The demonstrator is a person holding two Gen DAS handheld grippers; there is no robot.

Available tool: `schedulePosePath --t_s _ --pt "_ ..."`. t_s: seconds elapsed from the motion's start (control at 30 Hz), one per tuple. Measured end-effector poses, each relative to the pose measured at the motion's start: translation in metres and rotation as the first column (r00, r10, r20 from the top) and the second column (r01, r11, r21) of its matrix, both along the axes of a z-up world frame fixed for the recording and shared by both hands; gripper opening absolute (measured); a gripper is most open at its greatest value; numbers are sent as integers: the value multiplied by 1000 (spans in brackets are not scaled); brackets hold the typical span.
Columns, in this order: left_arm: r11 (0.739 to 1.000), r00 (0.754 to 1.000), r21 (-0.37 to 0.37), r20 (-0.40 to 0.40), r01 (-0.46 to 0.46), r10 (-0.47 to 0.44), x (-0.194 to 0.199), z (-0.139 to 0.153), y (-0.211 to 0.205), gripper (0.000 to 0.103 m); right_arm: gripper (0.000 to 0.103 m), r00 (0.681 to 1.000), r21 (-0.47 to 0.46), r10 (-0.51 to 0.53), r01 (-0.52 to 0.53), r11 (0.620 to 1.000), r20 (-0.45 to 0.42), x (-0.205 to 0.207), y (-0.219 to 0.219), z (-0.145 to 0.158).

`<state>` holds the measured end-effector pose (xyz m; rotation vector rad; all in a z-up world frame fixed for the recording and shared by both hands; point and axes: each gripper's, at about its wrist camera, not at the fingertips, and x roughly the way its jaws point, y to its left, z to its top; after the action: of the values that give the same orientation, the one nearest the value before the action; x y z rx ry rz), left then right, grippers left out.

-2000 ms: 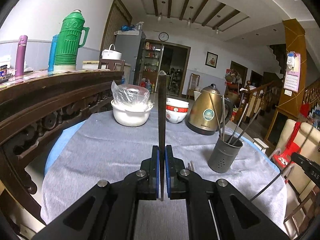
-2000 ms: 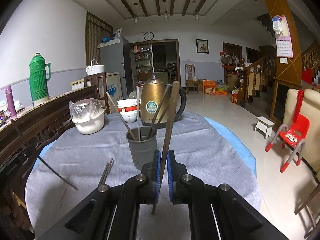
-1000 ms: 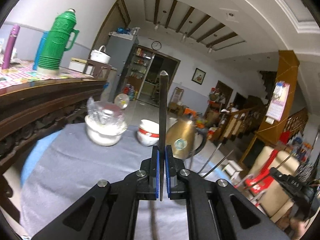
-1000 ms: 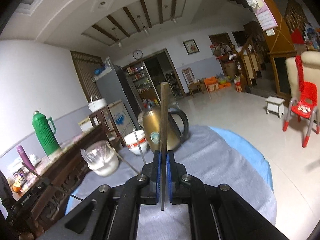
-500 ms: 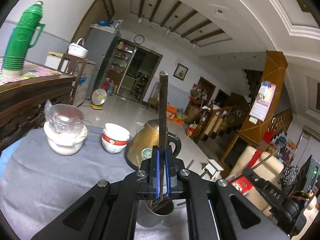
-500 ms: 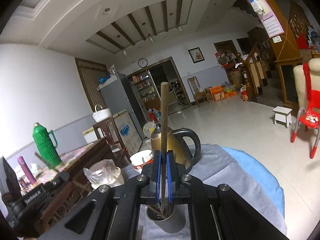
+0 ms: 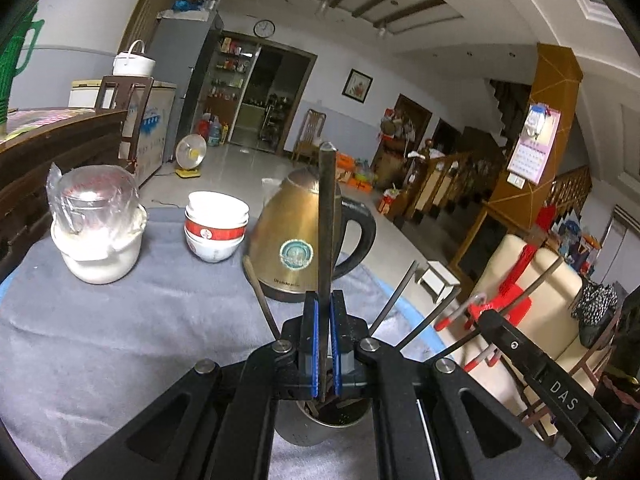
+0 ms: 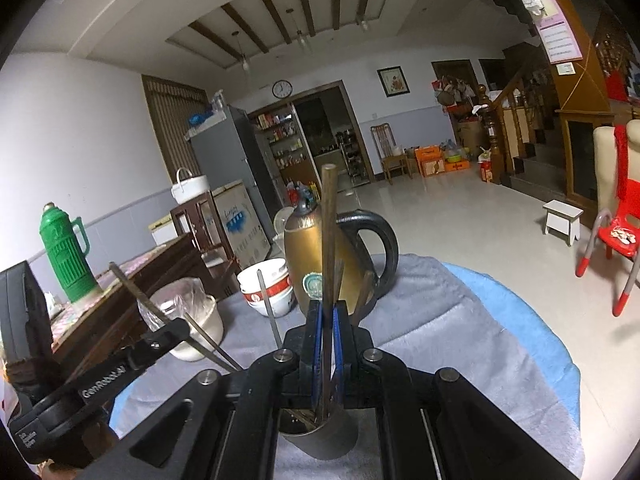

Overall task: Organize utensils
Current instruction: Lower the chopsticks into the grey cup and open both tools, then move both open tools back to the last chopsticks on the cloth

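Chopsticks stand upright in both our grippers, each held so that its lower end points down into the grey holder cup (image 7: 320, 426) at the bottom centre of either frame. In the left wrist view, the left gripper (image 7: 325, 346) has its blue pads pressed narrow on a dark chopstick (image 7: 326, 224), which rises up the middle of the frame in front of the gold kettle (image 7: 292, 240). In the right wrist view, the right gripper (image 8: 327, 354) pinches a brown chopstick (image 8: 329, 232) the same way, its lower end already inside the cup's rim. We judge the vertical hold is deliberate: it lines each stick with the cup's mouth, so letting go should drop it straight in among the sticks leaning there already. The bowls (image 7: 216, 232) and the covered pot (image 7: 98, 224) sit at middle left on the grey cloth (image 7: 120, 340), apart from the cup.
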<state>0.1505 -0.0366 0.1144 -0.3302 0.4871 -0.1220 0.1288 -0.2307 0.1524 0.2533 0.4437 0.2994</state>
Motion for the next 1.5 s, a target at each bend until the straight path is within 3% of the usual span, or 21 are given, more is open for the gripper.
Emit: schedulePosePath --t_s 0.47,0.5,0.57,0.6,0.63,0.7,0.77,0.87,0.9,0.93,1.0,1.1,1.23,1.37,1.5 --pt "996 994 63 -97 61 -54 18 -13 -13 7 7 995 -82 29 -37 996 -95 18 25 -24" --pt "996 993 64 -101 64 -58 17 -12 -14 9 7 995 -89 21 -30 996 -100 18 25 -25" --pt "996 993 57 -97 66 -60 12 -6 -11 39 8 993 -94 16 -26 995 -115 18 24 -27" --pt "997 994 53 -89 61 -57 9 -3 -10 47 8 993 -90 14 -24 996 -118 18 22 -26" --pt "998 997 45 -64 49 -46 2 3 -6 54 8 993 -86 8 -18 996 -116 16 19 -24" --pt "999 1000 36 -16 24 -24 -10 15 2 60 9 995 -86 -13 5 996 -98 11 14 -17" --pt "1000 1000 28 27 -2 1 -27 30 12 68 14 996 -86 -39 33 996 -75 3 8 -8" --pt "999 995 0 90 -51 51 -54 48 31 76 43 996 -68 -83 81 994 -31 -13 -4 9" --pt "997 991 -18 109 -71 72 -68 55 40 77 73 995 -59 -104 103 993 -12 -20 -9 13" --pt "996 989 -30 122 -81 84 -76 58 45 79 85 993 -52 -115 116 992 6 -25 -11 17" --pt "993 983 -49 143 -110 116 -95 64 59 82 85 989 -44 -136 138 989 54 -43 -17 26" --pt "985 974 -73 153 -159 169 -123 62 81 89 85 992 -28 -115 117 993 58 -64 -21 29" --pt "970 971 -89 61 -225 231 -148 27 107 92 85 999 -63 -49 49 997 13 -83 -13 14" --pt "963 962 -82 -116 -257 247 -153 -29 122 92 85 985 -92 77 -92 991 -153 -84 11 -28" --pt "964 928 -37 -283 -262 241 -154 -77 125 91 84 909 -72 193 -235 969 -369 -73 38 -82"
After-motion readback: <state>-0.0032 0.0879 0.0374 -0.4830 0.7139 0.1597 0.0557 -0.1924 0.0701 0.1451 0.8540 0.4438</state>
